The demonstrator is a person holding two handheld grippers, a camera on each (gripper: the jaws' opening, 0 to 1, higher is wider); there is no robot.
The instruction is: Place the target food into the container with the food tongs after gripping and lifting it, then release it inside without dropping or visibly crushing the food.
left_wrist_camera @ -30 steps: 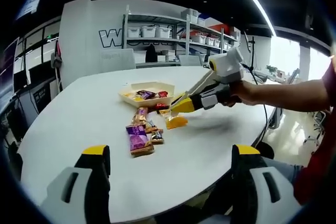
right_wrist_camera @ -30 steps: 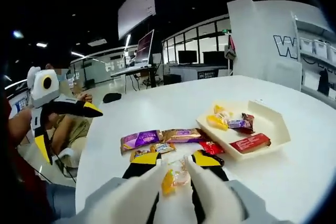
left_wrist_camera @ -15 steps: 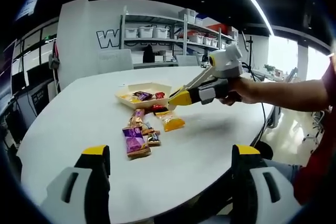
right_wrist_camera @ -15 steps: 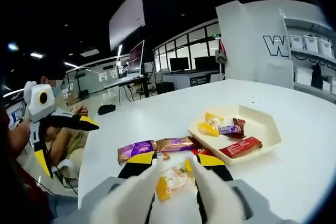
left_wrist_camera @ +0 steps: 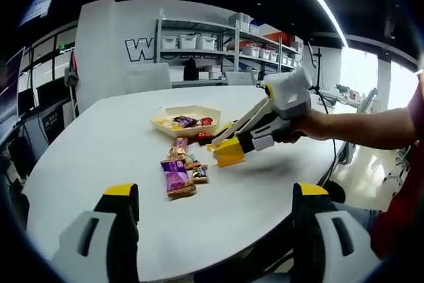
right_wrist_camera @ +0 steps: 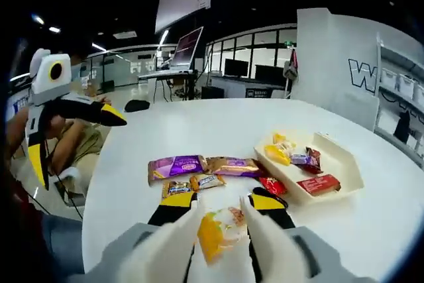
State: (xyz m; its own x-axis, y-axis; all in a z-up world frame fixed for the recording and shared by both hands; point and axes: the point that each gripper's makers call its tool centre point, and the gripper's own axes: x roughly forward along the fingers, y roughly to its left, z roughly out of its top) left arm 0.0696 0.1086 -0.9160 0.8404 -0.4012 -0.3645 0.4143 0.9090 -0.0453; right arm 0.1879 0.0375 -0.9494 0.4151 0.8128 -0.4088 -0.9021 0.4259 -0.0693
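An orange-yellow snack packet (right_wrist_camera: 215, 231) sits pinched between the white tongs on my right gripper (right_wrist_camera: 220, 210), which is shut on it. In the left gripper view the same packet (left_wrist_camera: 230, 153) hangs at the tip of the right gripper (left_wrist_camera: 226, 145), low over the white table and just right of the loose snacks. The cream tray (right_wrist_camera: 346, 162) holds a few wrapped snacks; it lies ahead and to the right of the packet. The tray (left_wrist_camera: 213, 110) is beyond the packet. My left gripper (left_wrist_camera: 216, 191) is open and holds nothing, near the table edge.
Loose wrapped bars lie on the table: a purple pack (left_wrist_camera: 175, 177), a purple bar (right_wrist_camera: 176, 165) and a brown one (right_wrist_camera: 233, 164). A red packet (right_wrist_camera: 271, 185) lies beside the tray. The left gripper (right_wrist_camera: 78, 142) is off the table's left edge. Shelving (left_wrist_camera: 218, 48) stands beyond the table.
The right gripper has tilted more steeply down and shifted slightly toward the table's near side, the packet still held. The left gripper has stayed put.
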